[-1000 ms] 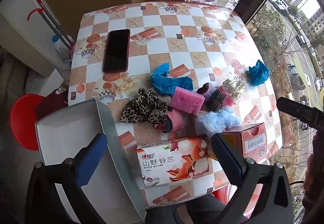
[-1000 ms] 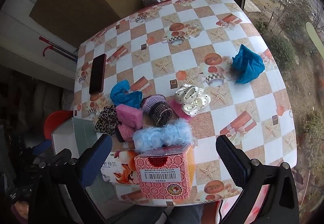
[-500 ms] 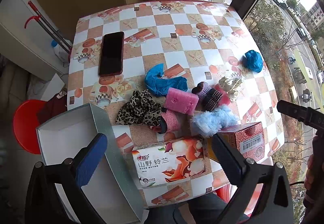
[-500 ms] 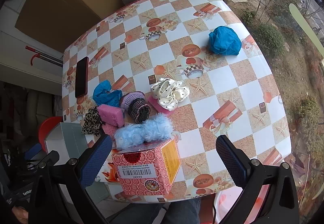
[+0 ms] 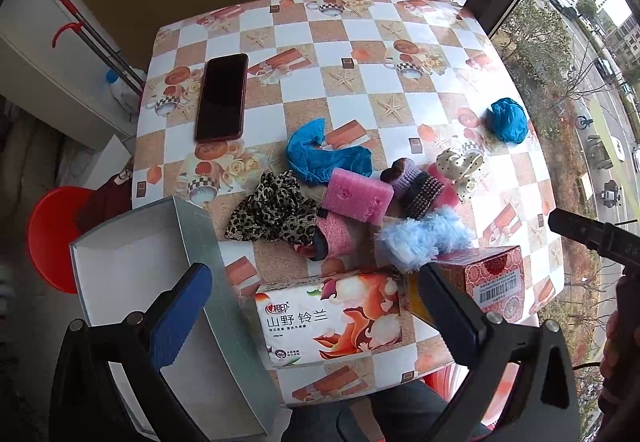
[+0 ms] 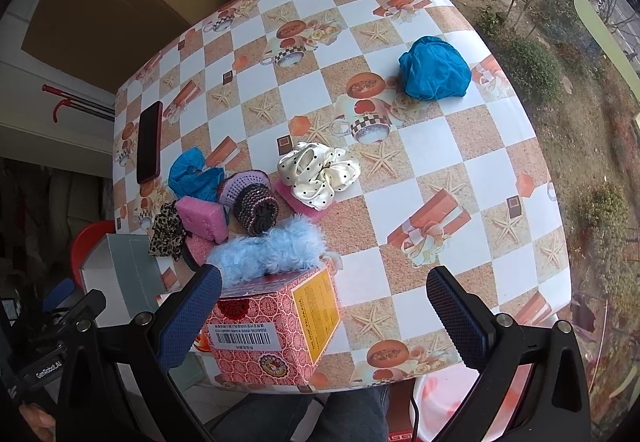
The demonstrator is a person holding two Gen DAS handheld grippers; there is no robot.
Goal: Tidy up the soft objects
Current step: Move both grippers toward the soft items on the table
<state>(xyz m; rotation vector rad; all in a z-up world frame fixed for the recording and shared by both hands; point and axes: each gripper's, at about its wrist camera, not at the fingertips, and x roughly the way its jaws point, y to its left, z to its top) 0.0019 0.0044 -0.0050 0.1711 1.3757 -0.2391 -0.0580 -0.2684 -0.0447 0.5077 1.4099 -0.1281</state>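
Above the near edge of the checkered table (image 5: 360,54), both grippers are hovering with their jaws spread wide and nothing between them: the left gripper (image 5: 312,306) is hanging over the open white box (image 5: 132,262) and the flat tissue pack (image 5: 336,322), and the right gripper (image 6: 324,306) is hanging over the red patterned carton (image 6: 272,334). Nothing is being held, so the work is sitting at the stage of choosing a first piece; the box is looking bare where its floor is visible. Most of the soft things are lying heaped together just beyond the tissue pack: a leopard scrunchie (image 5: 276,210), a pink sponge (image 5: 358,194), a fluffy light-blue scrunchie (image 6: 268,250) resting against the carton, a dark knitted roll (image 6: 256,208), a crumpled blue cover (image 5: 324,158), and a cream dotted scrunchie (image 6: 320,174) a little apart. A second blue bundle (image 6: 434,68) is sitting well apart, near the window edge. A phone (image 5: 222,98) is lying at the far left and probably needs no handling. The next move is likely calling for one gripper to descend onto a single item at the pile's edge, pinching deep enough into the yielding fabric to lift it alone, without dragging its touching neighbours, then carrying it to the box.
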